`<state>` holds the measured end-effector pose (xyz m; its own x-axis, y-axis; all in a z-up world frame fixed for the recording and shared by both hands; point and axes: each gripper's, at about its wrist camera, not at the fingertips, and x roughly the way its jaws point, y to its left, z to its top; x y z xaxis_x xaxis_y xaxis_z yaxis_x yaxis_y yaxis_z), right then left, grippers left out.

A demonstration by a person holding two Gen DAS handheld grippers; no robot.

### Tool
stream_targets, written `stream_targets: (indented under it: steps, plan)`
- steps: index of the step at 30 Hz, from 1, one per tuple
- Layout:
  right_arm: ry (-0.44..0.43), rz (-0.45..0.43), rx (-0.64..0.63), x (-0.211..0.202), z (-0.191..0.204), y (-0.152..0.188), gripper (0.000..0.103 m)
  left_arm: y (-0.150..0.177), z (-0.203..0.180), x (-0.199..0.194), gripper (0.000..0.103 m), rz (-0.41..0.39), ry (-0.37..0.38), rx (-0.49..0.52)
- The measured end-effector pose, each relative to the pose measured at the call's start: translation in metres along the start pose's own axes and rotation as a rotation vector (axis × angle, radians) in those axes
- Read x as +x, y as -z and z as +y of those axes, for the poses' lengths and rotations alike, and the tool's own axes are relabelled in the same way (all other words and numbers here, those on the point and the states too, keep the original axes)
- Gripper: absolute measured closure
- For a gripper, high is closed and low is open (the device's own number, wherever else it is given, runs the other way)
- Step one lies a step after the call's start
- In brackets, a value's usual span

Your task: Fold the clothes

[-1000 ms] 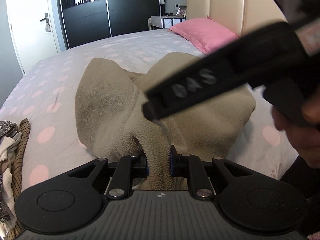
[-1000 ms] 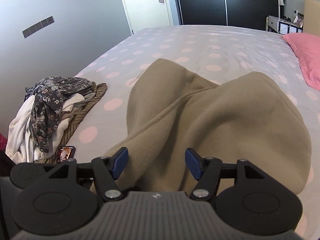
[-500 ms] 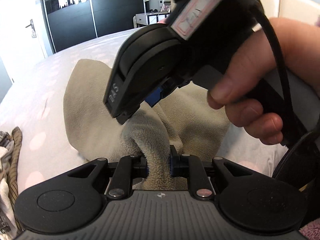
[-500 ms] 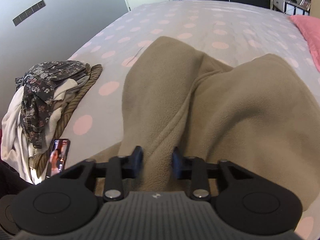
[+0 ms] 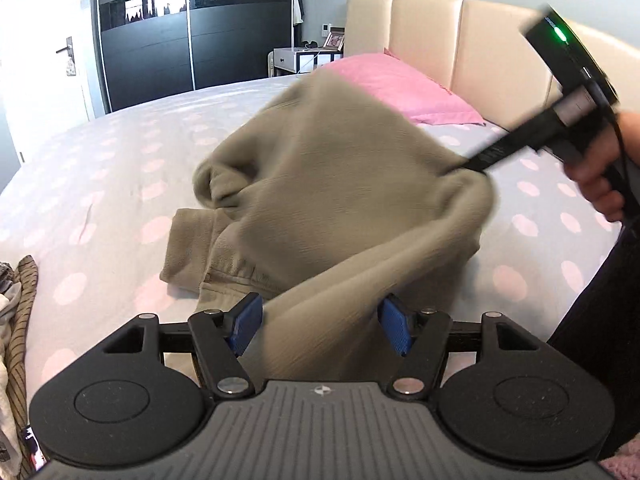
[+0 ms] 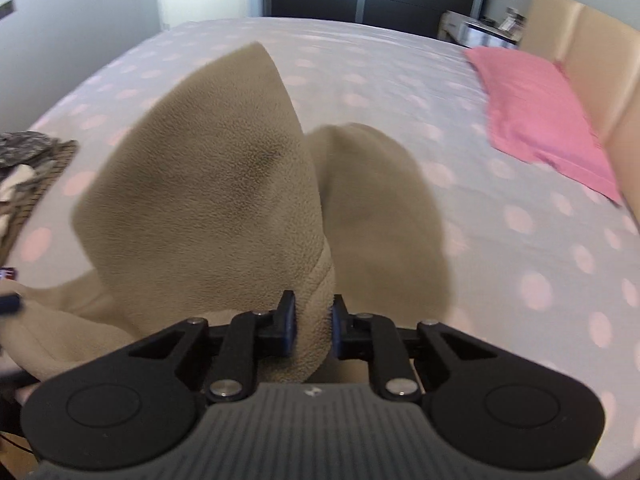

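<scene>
A beige fleece garment (image 5: 320,184) lies partly on the bed, lifted at one side. My left gripper (image 5: 320,326) is open, its blue pads apart with a fold of the fleece lying loose between them. My right gripper (image 6: 313,326) is shut on an edge of the fleece (image 6: 224,184) and holds it up. In the left wrist view the right gripper (image 5: 476,162) reaches in from the right, pinching the raised edge. The garment is blurred by motion.
The bed has a grey sheet with pink dots (image 5: 100,184). A pink pillow (image 5: 396,88) lies by the beige headboard (image 5: 460,40). A heap of other clothes (image 5: 16,320) sits at the left edge. A dark wardrobe (image 5: 180,28) stands beyond.
My left gripper has opened and let go of the fleece. My right gripper has closed on the fleece and pulled it up and to the right.
</scene>
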<state>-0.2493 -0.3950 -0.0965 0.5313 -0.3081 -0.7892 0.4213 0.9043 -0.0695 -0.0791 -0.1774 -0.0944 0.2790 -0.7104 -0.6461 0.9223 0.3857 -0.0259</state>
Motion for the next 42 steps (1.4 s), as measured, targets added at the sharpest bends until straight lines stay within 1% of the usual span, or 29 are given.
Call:
stream_targets:
  steps: [3,4,7,10,12,14,17,19,21,22,23,25,26,29,31,32,33,36,37,39,40,42]
  plan:
    - [0.077,0.052,0.04,-0.002,-0.037,0.021,0.085,-0.002,0.006,-0.003,0.04,-0.005,0.026,-0.011]
    - [0.103,0.068,0.054,-0.002,-0.049,0.028,0.086,-0.003,0.006,-0.003,0.04,-0.007,0.049,-0.006]
    - [0.143,0.121,0.112,-0.002,-0.076,0.049,0.086,-0.007,0.001,0.0,0.04,-0.004,0.122,0.016]
    - [0.182,0.174,0.154,0.003,-0.098,0.065,0.086,-0.009,-0.007,-0.007,0.04,-0.014,0.182,0.058]
    - [0.2,0.194,0.175,0.006,-0.108,0.072,0.086,-0.004,-0.009,-0.018,0.04,-0.027,0.235,0.058]
    - [0.216,0.212,0.163,0.01,-0.111,0.076,0.086,-0.005,-0.004,-0.026,0.04,-0.023,0.242,0.029]
    - [0.217,0.244,0.158,0.017,-0.119,0.081,0.086,-0.007,0.006,-0.036,0.04,-0.016,0.184,-0.005]
    - [0.229,0.263,0.139,0.02,-0.124,0.082,0.086,-0.013,0.015,-0.035,0.04,0.016,0.165,-0.02]
    - [0.253,0.283,0.095,0.023,-0.127,0.081,0.086,-0.014,0.021,-0.033,0.04,0.042,0.117,-0.016]
    - [0.265,0.303,0.075,0.025,-0.13,0.08,0.086,-0.018,0.022,-0.031,0.038,0.061,0.1,-0.009]
    - [0.269,0.332,0.055,0.028,-0.131,0.08,0.085,-0.021,0.023,-0.028,0.034,0.079,0.084,-0.002]
    - [0.265,0.371,0.013,0.032,-0.131,0.079,0.085,-0.026,0.032,-0.019,0.034,0.112,0.09,-0.008]
    - [0.255,0.373,-0.005,0.032,-0.129,0.077,0.085,-0.028,0.036,-0.015,0.034,0.129,0.093,-0.01]
    - [0.218,0.368,-0.037,0.027,-0.126,0.071,0.083,-0.037,0.046,-0.001,0.034,0.147,0.067,0.035]
    - [0.199,0.367,-0.037,0.019,-0.129,0.067,0.072,-0.042,0.048,0.009,0.034,0.16,0.06,0.059]
    - [0.194,0.367,-0.041,0.015,-0.13,0.065,0.06,-0.044,0.051,0.01,0.034,0.161,0.065,0.071]
    - [0.189,0.366,-0.051,0.009,-0.131,0.063,0.058,-0.047,0.054,0.011,0.034,0.161,0.069,0.083]
    - [0.154,0.347,-0.046,-0.012,-0.136,0.053,0.057,-0.057,0.06,0.015,0.034,0.154,0.075,0.141]
    - [0.16,0.334,-0.057,-0.019,-0.138,0.05,0.057,-0.059,0.06,0.022,0.034,0.154,0.064,0.164]
    - [0.168,0.305,-0.091,-0.031,-0.137,0.037,0.053,-0.065,0.061,0.033,0.034,0.156,0.045,0.206]
    - [0.17,0.288,-0.107,-0.037,-0.136,0.029,0.053,-0.068,0.061,0.037,0.034,0.146,0.047,0.223]
    - [0.168,0.243,-0.128,-0.045,-0.135,0.012,0.046,-0.071,0.067,0.056,0.034,0.135,0.059,0.247]
